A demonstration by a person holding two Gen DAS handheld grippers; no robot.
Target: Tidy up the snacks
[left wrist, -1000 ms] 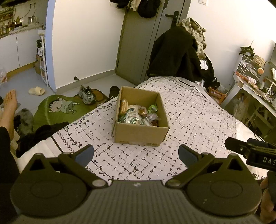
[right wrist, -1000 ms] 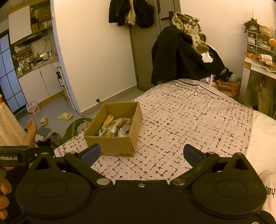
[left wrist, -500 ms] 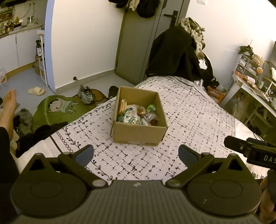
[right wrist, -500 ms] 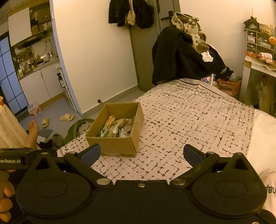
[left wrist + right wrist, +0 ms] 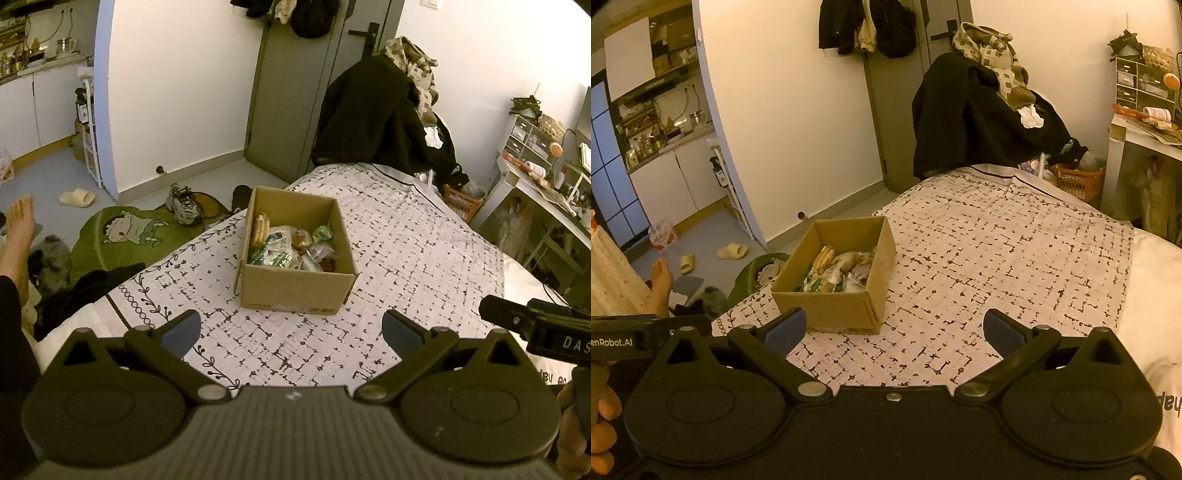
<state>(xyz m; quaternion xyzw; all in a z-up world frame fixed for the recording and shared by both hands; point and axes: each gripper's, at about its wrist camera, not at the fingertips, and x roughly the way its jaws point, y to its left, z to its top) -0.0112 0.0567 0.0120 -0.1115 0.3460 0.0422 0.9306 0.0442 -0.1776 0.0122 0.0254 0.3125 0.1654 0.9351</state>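
— Where's the box?

— I see the cardboard box (image 5: 295,288) of snacks (image 5: 291,247) sitting on the patterned bedspread (image 5: 406,251), near the bed's left edge.

— And your grippers?

— My left gripper (image 5: 291,328) and right gripper (image 5: 894,326) both hover short of the box, fingers (image 5: 181,328) spread wide apart, holding nothing.

I am seeing dark coats (image 5: 380,110) hanging past the bed's far edge, and a sneaker (image 5: 183,199) lying on the floor.
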